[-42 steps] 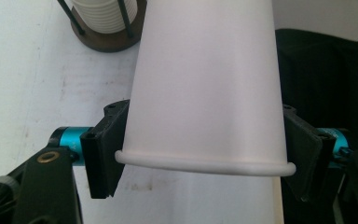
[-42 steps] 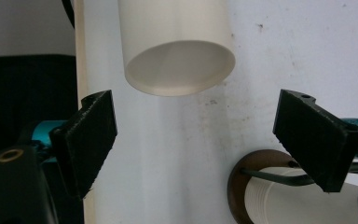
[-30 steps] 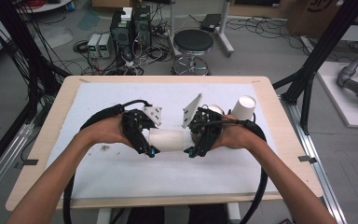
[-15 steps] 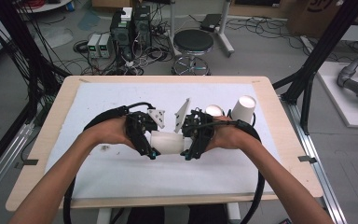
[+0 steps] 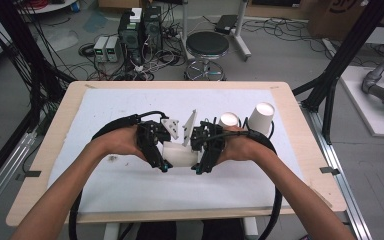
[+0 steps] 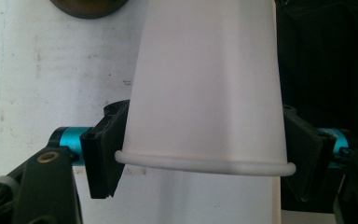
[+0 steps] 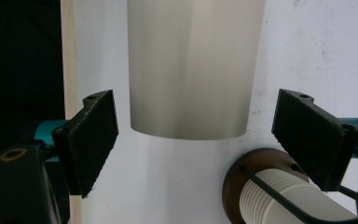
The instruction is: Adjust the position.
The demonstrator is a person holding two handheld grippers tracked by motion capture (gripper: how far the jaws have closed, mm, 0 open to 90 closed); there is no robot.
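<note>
White sheeting covers the desk [image 5: 105, 115], and a paper cup [image 5: 180, 154] lies on its side near the middle. The left gripper [image 5: 159, 162] has its jaws clamped on the cup's rim end. The right gripper [image 5: 203, 167], at the cup's other end, has its jaws spread wide, clear of it. Two more cups [image 5: 261, 118] stand just behind the right gripper.

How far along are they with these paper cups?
It looks like stacking, roughly midway. Nothing shows as finished yet. In hand: the left tongs grip a sideways cup near its rim, and the right tongs stand open around the narrow end. Left to do: two more cups stand on the table beside the right hand, apparently waiting.
</note>
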